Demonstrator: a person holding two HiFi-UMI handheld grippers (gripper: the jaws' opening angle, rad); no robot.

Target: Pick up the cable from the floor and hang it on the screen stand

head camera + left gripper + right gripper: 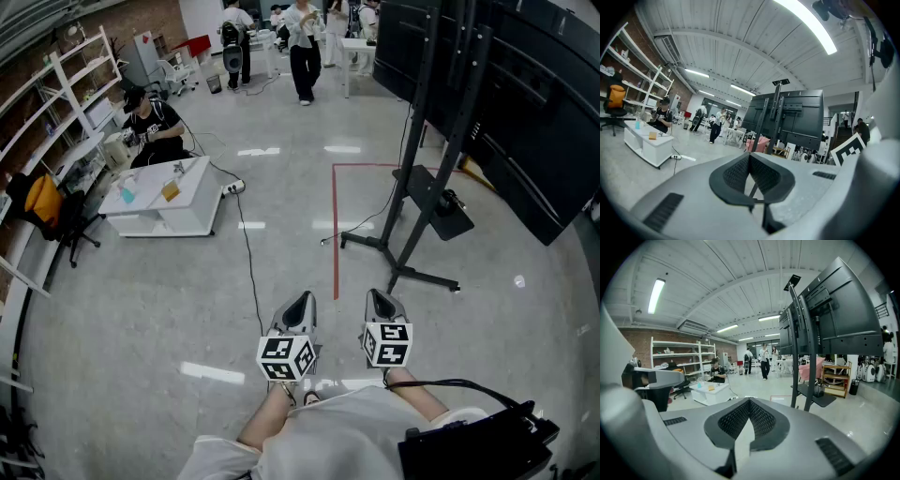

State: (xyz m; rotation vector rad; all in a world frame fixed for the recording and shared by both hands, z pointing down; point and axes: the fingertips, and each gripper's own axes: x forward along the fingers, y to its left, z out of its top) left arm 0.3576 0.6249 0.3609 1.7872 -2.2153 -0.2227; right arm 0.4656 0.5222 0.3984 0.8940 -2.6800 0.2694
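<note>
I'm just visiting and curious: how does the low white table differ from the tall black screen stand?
The low white table is squat and wide; the tall black screen stand rises on thin posts. The table carries small items; the stand carries large dark screens. In the head view, the table sits left of the red floor line, the stand right of it. Both rest on the grey floor.

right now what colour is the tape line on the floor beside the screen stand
Red. The tape line shows best in the head view.
</note>
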